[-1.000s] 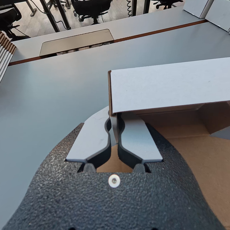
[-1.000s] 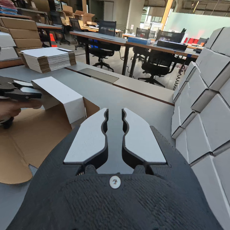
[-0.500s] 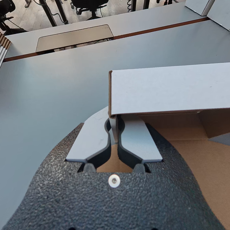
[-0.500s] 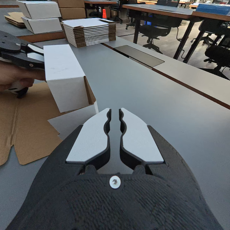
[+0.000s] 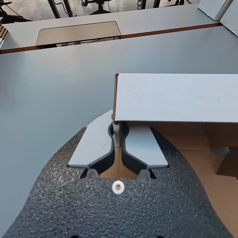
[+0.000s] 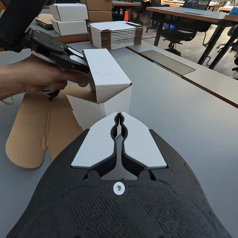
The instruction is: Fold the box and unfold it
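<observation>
The box [image 6: 110,72] is a cardboard blank, white outside and brown inside, partly folded on the grey table [image 6: 167,115]. One long white panel is folded over its raised side wall. A brown flat part [image 6: 32,128] lies on the table. My left gripper [image 5: 117,134] is shut on a narrow white flap at the left end of the folded panel [image 5: 173,97]. It also shows in the right wrist view [image 6: 86,64], held by a hand [image 6: 38,79]. My right gripper [image 6: 119,114] is shut, tips together, right in front of the box's near white wall [image 6: 115,101]. Nothing shows between its tips.
A stack of flat box blanks [image 6: 115,34] stands at the back of the table. Folded white boxes [image 6: 69,19] and brown cartons [image 6: 99,12] are behind it. More white boxes [image 5: 212,9] stand at the far right. An adjoining table has an inset panel [image 6: 167,61].
My right gripper has swung left and down toward the box, and its jaws have closed. My left gripper keeps its hold on the flap, and the folded panel has tipped further over the wall.
</observation>
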### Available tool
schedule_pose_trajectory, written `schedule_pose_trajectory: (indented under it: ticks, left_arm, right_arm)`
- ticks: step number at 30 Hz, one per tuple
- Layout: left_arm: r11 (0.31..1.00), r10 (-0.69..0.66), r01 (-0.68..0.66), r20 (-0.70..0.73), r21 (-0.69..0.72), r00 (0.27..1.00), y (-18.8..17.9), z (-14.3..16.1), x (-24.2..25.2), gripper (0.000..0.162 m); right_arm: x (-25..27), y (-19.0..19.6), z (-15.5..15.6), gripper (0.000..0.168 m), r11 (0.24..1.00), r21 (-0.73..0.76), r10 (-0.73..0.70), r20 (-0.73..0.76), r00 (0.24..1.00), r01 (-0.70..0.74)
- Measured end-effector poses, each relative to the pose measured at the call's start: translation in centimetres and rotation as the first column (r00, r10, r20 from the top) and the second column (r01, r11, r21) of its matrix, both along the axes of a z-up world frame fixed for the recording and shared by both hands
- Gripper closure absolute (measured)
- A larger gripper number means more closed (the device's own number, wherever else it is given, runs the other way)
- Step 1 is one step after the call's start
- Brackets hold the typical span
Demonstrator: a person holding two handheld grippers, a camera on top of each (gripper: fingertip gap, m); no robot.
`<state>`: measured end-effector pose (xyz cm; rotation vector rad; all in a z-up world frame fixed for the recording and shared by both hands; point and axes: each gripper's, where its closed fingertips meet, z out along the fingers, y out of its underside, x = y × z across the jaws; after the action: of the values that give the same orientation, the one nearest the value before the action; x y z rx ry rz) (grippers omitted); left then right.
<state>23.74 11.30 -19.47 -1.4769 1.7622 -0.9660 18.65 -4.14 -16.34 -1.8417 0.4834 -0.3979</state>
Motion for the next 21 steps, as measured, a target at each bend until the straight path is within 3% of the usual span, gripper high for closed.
schedule_pose_trajectory:
  ticks: [1, 8, 12, 14, 21]
  left_arm:
    - [1.0, -0.004, 0.004, 0.002, 0.002, 1.0, 0.0, 0.0, 0.0, 0.156]
    - [1.0, -0.028, 0.028, 0.015, -0.005, 1.0, -0.1, 0.0, -0.1, 0.157]
    - [0.999, -0.037, 0.038, 0.02, -0.014, 0.999, -0.2, 0.1, -0.1, 0.157]
    - [0.999, -0.042, 0.043, 0.019, -0.016, 0.999, -0.2, 0.0, -0.1, 0.157]
    - [0.999, -0.032, 0.032, 0.025, -0.004, 0.999, -0.2, 0.0, -0.1, 0.157]
  right_arm:
    - [0.0, -0.2, -0.1, 0.168, 1.0, 0.004, -0.017, 0.018, 1.0, 0.017]
    - [-0.7, -1.2, 0.3, 0.156, 0.996, 0.081, 0.047, 0.002, 0.999, -0.047]
    - [-1.6, -1.2, 0.2, 0.156, 0.985, 0.1, 0.147, -0.041, 0.988, -0.142]
    - [-2.4, -1.1, 0.2, 0.148, 0.97, 0.125, 0.22, -0.072, 0.973, -0.21]
    - [-2.1, 0.0, 0.0, 0.145, 0.98, 0.093, 0.181, -0.06, 0.982, -0.175]
